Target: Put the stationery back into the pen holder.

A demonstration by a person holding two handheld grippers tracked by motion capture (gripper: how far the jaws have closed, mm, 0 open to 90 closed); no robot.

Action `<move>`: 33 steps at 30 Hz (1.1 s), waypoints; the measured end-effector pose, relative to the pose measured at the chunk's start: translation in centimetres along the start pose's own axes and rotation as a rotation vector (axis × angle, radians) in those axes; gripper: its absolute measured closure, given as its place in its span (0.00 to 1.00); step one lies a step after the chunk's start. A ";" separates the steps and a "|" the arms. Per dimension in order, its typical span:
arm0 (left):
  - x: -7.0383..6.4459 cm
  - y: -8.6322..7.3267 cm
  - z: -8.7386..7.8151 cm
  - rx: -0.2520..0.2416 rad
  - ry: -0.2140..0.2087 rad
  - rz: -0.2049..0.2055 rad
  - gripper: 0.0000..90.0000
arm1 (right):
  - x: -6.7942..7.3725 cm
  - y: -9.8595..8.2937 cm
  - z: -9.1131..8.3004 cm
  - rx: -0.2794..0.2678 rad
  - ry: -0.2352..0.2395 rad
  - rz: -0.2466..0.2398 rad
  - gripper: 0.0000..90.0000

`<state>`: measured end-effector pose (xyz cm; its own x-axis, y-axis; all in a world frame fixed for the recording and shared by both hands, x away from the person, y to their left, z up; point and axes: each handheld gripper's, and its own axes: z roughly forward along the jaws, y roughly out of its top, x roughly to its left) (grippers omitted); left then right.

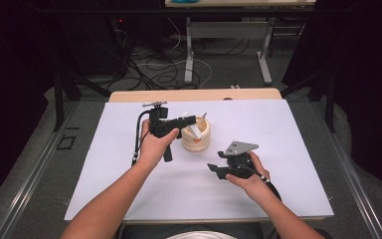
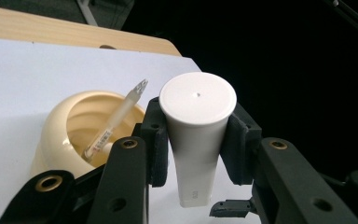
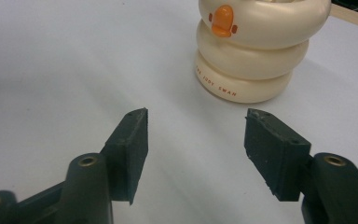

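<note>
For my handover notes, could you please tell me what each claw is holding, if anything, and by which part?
The left claw grips a white plastic tube just below its flat cap. The right claw is open and holds nothing.

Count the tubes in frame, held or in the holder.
2. A white plastic tube with a flat round cap is clamped in the left hand-held gripper, beside the holder. A slim translucent tube leans inside the cream ringed duck-face holder. More may lie hidden inside.

Table sheet (image 1: pixel 258 149) bright, evenly lit — surroundings dark; soft shadows, slight blur.
</note>
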<state>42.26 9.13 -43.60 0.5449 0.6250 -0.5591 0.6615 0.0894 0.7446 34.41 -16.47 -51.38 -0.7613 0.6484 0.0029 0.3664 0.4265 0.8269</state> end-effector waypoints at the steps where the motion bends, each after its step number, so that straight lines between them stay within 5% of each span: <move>1: -0.1 0.2 0.0 0.000 0.004 0.008 0.74 | -0.1 -0.1 0.1 -0.016 -0.004 0.002 0.42; 5: -0.4 0.8 0.3 -0.013 0.030 0.034 0.74 | -0.3 -0.3 0.2 -0.005 -0.006 0.057 0.35; 16: 0.0 2.2 1.1 -0.047 0.134 0.114 0.74 | -1.2 -0.6 0.3 0.007 -0.069 0.108 0.18; 33: 1.1 1.5 3.9 -0.005 0.291 0.225 0.74 | -1.7 -0.9 0.3 0.019 -0.079 0.130 0.16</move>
<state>45.85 6.95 -44.47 0.5069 0.8237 -0.2543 0.5389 -0.0725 0.8393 35.58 -17.78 -52.33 -0.6622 0.7466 0.0643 0.4701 0.3470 0.8116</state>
